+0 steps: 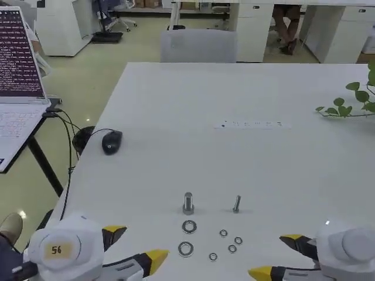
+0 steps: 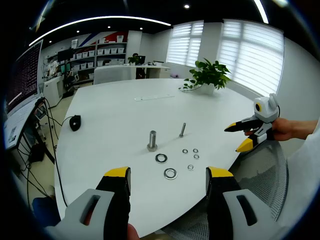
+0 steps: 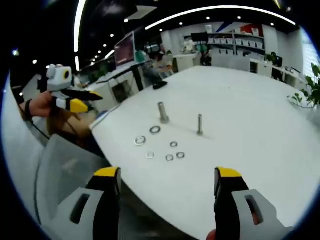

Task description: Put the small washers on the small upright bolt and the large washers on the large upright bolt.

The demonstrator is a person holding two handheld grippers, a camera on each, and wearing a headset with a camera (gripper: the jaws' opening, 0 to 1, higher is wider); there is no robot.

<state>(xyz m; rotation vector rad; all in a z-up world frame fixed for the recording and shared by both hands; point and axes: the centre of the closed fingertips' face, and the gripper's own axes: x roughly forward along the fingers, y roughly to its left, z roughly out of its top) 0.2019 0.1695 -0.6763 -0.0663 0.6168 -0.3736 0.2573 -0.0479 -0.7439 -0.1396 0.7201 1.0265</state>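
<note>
Left gripper point(image 1: 137, 242): jaws were spread, empty.
Right gripper point(image 1: 275, 255): jaws were spread, empty.
Large washers point(image 1: 189, 226): 2 were laid by large bolt point(image 1: 188, 203).
Small washers point(image 1: 223, 233): 4 were laid by small bolt point(image 1: 237, 204).

Large bolt point(image 1: 188, 203) and small bolt point(image 1: 237, 204) stand upright, washers point(image 1: 183, 227) flat nearby.

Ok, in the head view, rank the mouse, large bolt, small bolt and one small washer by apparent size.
mouse
large bolt
small bolt
small washer
The mouse lies farther from the camera, yet looks biggest.
</note>
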